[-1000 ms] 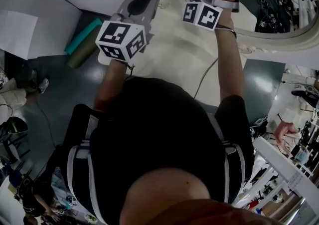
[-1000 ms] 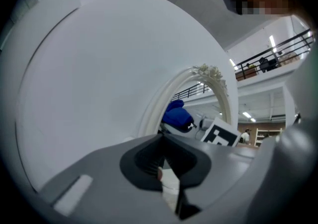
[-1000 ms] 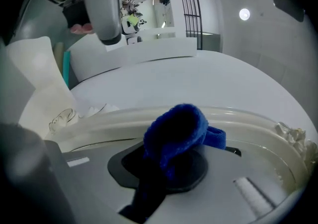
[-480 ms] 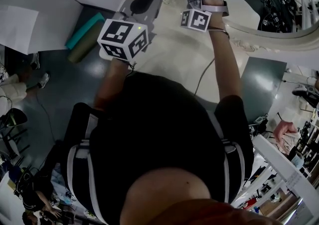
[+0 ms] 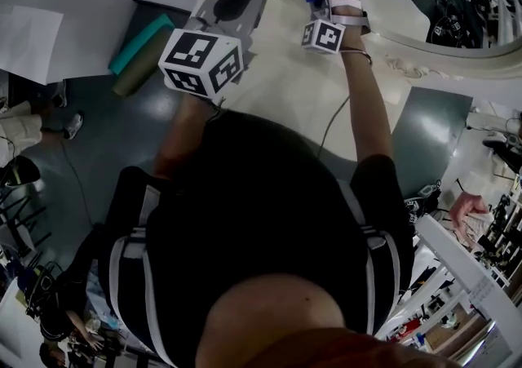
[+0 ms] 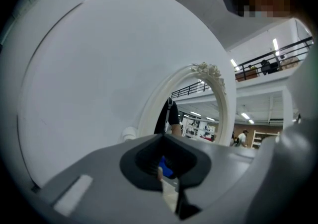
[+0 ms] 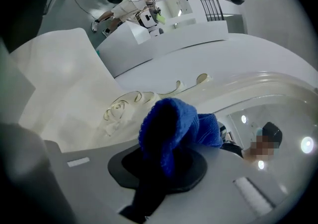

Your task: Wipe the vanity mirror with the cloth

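- The right gripper [image 7: 158, 171] has its fingers clamped tight on a bunched blue terry cloth [image 7: 175, 127], and a fat wad pokes out past the tips.
- The cloth sits at the rim of the oval vanity mirror with a cream carved frame [image 7: 280, 116]. It lies over the frame edge, just beside the glass, and we cannot tell if it touches the glass.
- The left gripper [image 6: 166, 168] has its fingers together but for a thin slit, with nothing held. It hangs left of the mirror, over the white counter [image 5: 277, 89].
- We judge the step in hand to be getting the wad onto the glass and starting the strokes.
- To do it well, we would:
  - lead with the soft wad, keeping the hard fingers off the glass;
  - press lightly, since the mirror may tip or slide;
  - make overlapping passes from edge to edge;
  - stay clear of the carved scrolls, which could snag the terry.
- The grip on the cloth looks deep enough that no regrasp is needed.
- The idle left gripper could steady the frame.
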